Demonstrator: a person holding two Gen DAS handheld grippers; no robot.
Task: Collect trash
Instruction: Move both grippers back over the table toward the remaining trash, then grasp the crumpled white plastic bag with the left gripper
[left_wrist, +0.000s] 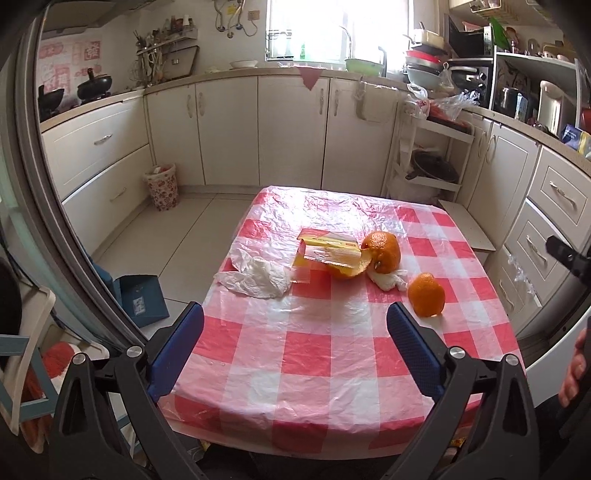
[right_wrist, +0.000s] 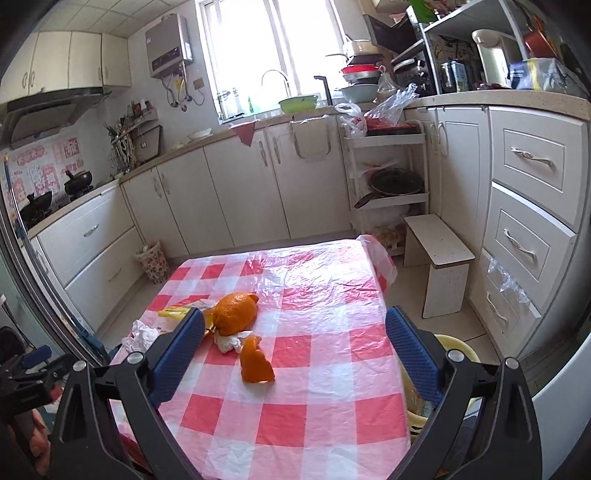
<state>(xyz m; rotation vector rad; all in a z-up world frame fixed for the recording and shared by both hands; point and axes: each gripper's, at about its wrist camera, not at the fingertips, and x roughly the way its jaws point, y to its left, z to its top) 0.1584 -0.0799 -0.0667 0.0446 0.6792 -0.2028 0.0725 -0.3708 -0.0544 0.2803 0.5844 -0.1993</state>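
Left gripper (left_wrist: 295, 325): jaws spread wide, nothing between the blue pads; held above the near end of the table, touching none of the trash.
Right gripper (right_wrist: 295, 330): jaws also spread wide and empty, above the near right part of the table.
Table (left_wrist: 332, 369): covered in a red-and-white checked plastic sheet, stretching ahead of both grippers.
Big peel (left_wrist: 382, 251): ahead of the left gripper, slightly toward its right finger; in the right view it sits ahead, just past the left finger.
Small peel (left_wrist: 426, 295): just beyond the tip of the left gripper's right finger, apart from the big peel; in the right view it lies between the fingers, nearer the left one.
Wrapper (left_wrist: 327, 253): yellow, torn open, ahead between the left gripper's fingers, touching the big peel.
Tissue (left_wrist: 258, 277): crumpled white, ahead of the left gripper's left finger, beside the wrapper.
Small wad (left_wrist: 389, 278): white, at the foot of the big peel, between the two peels.
Yellow basket (right_wrist: 454, 350): behind the right gripper's right finger, beside the table edge, partly hidden.
Floral bin (left_wrist: 162, 186): on the floor far ahead to the left, by the cabinets.
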